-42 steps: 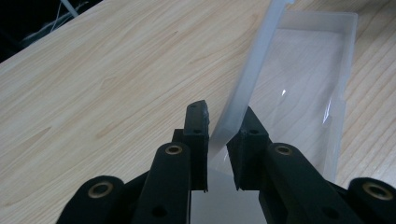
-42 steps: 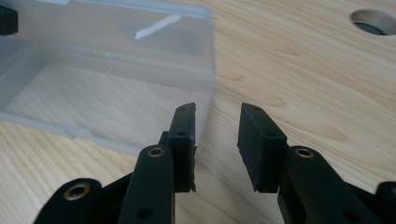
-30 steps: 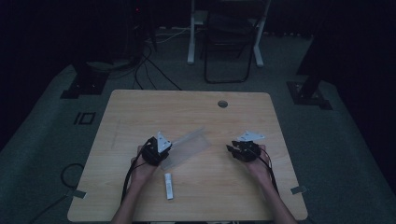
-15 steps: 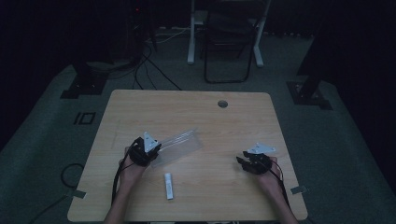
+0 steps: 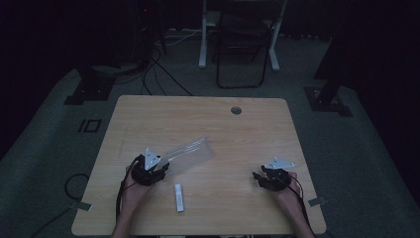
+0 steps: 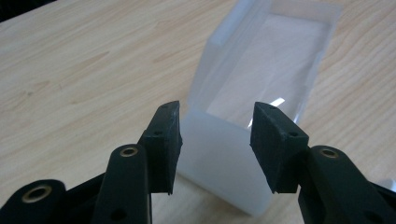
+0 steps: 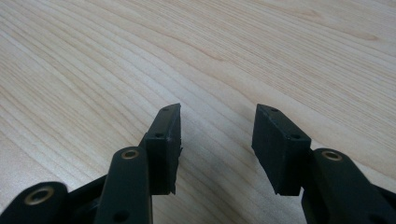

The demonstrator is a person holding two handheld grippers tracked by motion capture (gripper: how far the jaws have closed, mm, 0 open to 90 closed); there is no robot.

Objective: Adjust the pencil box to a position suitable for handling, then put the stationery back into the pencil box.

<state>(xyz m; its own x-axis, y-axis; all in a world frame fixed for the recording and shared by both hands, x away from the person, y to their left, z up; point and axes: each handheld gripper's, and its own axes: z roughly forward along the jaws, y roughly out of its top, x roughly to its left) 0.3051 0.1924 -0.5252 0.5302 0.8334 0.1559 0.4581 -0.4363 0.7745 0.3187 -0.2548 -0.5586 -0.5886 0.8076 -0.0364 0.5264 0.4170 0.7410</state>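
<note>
My left gripper (image 6: 217,140) has just been opening its jaws; they stand apart, the clear plastic box (image 6: 261,88) lying on the table (image 5: 247,134) just ahead, its near end between them, unpressed. My right gripper (image 7: 217,142), also just opening, is well apart from it over bare wood.

Small white stick (image 5: 179,197) lying flat on wooden tabletop (image 5: 208,116), just right of left hand-held gripper (image 5: 157,174); folding chair (image 5: 241,44) far beyond.
</note>
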